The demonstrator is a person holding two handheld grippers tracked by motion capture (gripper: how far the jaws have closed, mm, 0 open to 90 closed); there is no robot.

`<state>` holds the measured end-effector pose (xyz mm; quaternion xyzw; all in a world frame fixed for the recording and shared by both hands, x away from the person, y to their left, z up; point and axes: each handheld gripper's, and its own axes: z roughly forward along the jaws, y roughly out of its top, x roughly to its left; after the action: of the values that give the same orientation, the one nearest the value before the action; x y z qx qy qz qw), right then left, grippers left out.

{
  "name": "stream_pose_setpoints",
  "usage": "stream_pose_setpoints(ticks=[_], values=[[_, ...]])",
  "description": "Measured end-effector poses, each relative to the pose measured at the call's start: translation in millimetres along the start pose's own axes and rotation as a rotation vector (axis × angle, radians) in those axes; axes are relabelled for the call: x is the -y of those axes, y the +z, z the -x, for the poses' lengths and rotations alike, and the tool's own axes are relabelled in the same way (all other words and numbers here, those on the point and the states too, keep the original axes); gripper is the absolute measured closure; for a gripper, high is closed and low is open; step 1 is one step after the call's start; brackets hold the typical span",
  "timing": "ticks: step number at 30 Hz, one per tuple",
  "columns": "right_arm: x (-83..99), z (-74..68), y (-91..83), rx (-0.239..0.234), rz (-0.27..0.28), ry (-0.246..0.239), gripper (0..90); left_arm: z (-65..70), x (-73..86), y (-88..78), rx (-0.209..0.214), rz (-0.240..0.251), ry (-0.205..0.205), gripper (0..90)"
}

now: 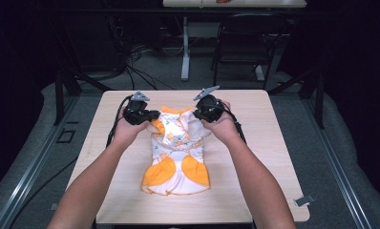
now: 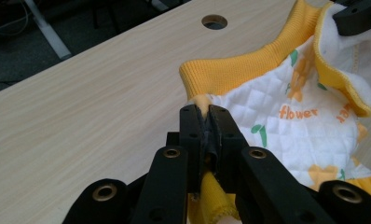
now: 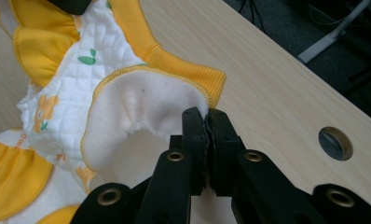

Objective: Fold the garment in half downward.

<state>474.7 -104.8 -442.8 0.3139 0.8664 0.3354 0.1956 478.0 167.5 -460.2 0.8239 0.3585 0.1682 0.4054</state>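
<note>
High view: left tongs [image 1: 152, 116] and right tongs [image 1: 194, 114] each pinching a shoulder of the quilted baby garment [image 1: 176, 157] — light, soft, limp — best gripped at the ribbed yellow edging beside the tips.

Bare light wooden tabletop [image 1: 255, 143] lay open outward of each claw, no objects on it. Between left gripper [image 1: 152, 116] and right gripper [image 1: 194, 114] the white quilted baby garment with orange trim [image 1: 176, 160] blocked the middle, its upper edge lifted and the rest spread back toward the person. Round cable hole [image 2: 214, 21] sat in the wood ahead of left claw, another hole [image 3: 335, 143] right of right claw. Black chair [image 1: 243, 45] stood well beyond the far table edge.
</note>
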Motion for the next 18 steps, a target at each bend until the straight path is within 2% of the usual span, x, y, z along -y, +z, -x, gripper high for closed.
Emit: stream_pose_setpoints(ticks=[2, 7, 11, 18], values=[[-2.1, -0.3, -3.1, 0.004, 0.009, -0.006, 86.9, 1.5, -3.3, -3.7, -0.007, 0.021, 0.011, 85.0], [-3.2, -0.8, -11.3, 0.014, 0.036, -0.020, 86.9, 2.4, -5.8, -9.3, -0.002, 0.032, 0.025, 85.0], [-0.3, -5.5, -12.0, 0.013, 0.029, -0.043, 86.9, 7.1, -0.5, -8.7, 0.000, 0.030, 0.043, 85.0], [9.9, -12.0, -9.1, -0.009, 0.020, -0.057, 86.8, 9.0, 11.3, -9.2, 0.023, 0.023, 0.043, 85.0]])
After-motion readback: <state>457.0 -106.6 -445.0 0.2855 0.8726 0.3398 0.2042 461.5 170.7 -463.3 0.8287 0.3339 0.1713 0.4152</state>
